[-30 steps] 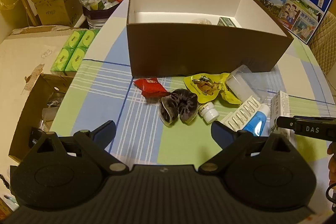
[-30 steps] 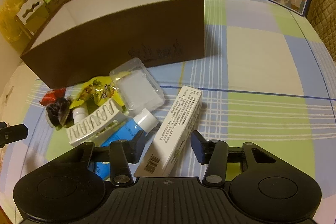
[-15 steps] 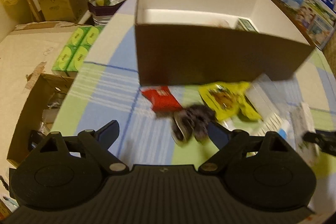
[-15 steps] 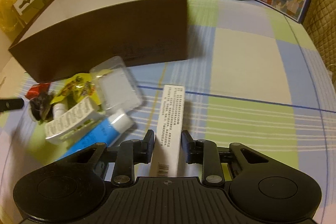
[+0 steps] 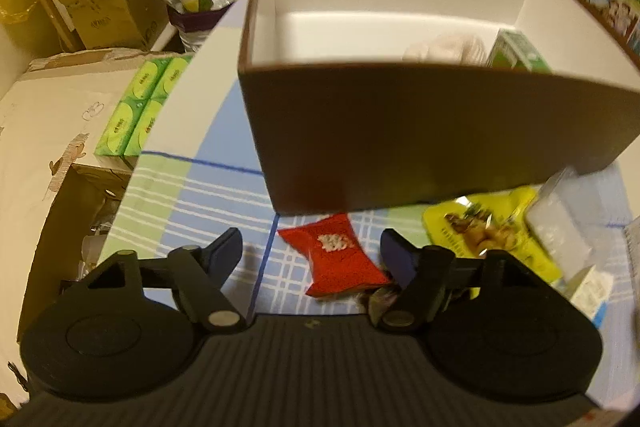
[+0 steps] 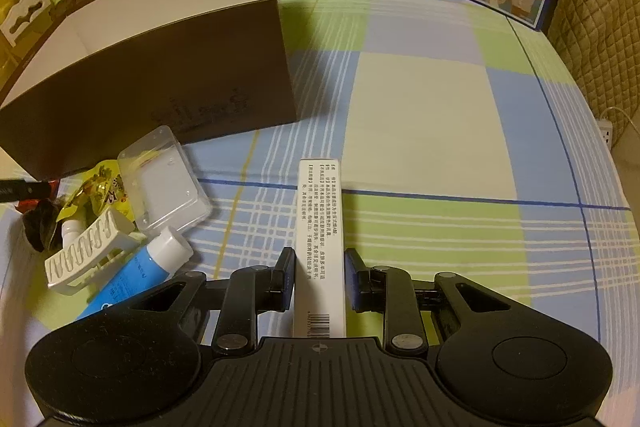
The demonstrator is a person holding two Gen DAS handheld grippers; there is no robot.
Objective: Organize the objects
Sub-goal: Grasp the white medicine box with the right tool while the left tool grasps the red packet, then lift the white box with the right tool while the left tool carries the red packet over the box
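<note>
In the left wrist view I am worrying about a bad pinch: the red packet [image 5: 338, 257] is lying flat on the tablecloth [image 5: 188, 195] just in front of the brown box [image 5: 400, 139], and its near corner is overlapping the dark scrunchie [image 5: 378, 297] beside my right finger, so if I am closing too low or off-centre I may be catching the scrunchie too, or just squashing the slippery wrapper and sliding it against the box wall. The yellow pouch [image 5: 488, 235] is lying near on the right and could get nudged. The left gripper [image 5: 312, 247] is closing at this moment, its jaws about half spread, with the packet between them but neither pad pressing on it yet, so it is holding nothing. In the right wrist view the risk is different: the right gripper [image 6: 319, 279] is clamped on the white carton [image 6: 320, 227] near its barcode end, so the long far end is sticking out ahead, and as I am carrying it toward the box [image 6: 160, 83] it may be pivoting in the pads or knocking the box rim. The carton is looking close to the tablecloth [image 6: 420, 107]; I cannot tell whether it is clear of it. The blue tube [image 6: 136, 275], white comb-like piece [image 6: 86, 247] and clear case [image 6: 164, 183] are lying just left of it, near enough to be swept along.
</note>
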